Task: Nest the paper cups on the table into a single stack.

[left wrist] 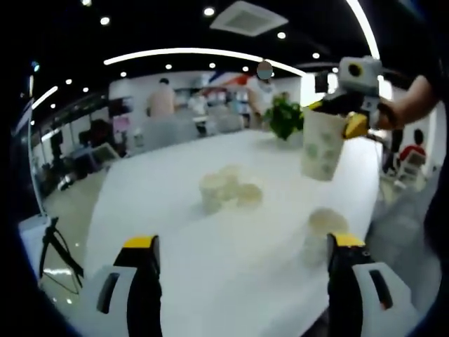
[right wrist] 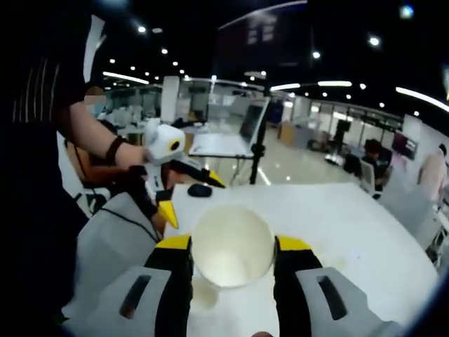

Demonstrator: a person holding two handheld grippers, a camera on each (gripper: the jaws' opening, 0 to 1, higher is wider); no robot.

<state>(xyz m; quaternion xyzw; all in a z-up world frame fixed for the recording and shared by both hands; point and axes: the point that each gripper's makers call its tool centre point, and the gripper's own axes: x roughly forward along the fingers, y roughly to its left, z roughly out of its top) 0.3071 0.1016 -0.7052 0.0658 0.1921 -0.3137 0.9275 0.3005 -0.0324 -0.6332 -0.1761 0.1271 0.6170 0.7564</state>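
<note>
Paper cups sit on a long white table (left wrist: 210,281), the largest thing in the left gripper view, running away toward a blurred office with ceiling lights. On its far end stands a green potted plant (left wrist: 284,116). Near the table's middle is a cluster of paper cups (left wrist: 228,189), close together or touching; blur hides how many. One single cup (left wrist: 324,226) stands apart from them, near the table's right edge, just beyond the left gripper's right jaw. The left gripper (left wrist: 242,256) has its yellow-tipped jaws spread wide with nothing between them, over the near table.

Raised above the table, in front of the plant, the right gripper (left wrist: 351,112) grips a patterned paper cup (left wrist: 321,144) at its rim, the cup hanging tilted, clear of the surface. A person's hand (left wrist: 403,105) holds that gripper.

In the right gripper view, the same held cup (right wrist: 231,246) is seen from above, its open mouth between the jaws of the right gripper (right wrist: 231,244), which press on its sides. The left gripper (right wrist: 168,179) enters from the left, carried by a person's arm (right wrist: 98,137).
</note>
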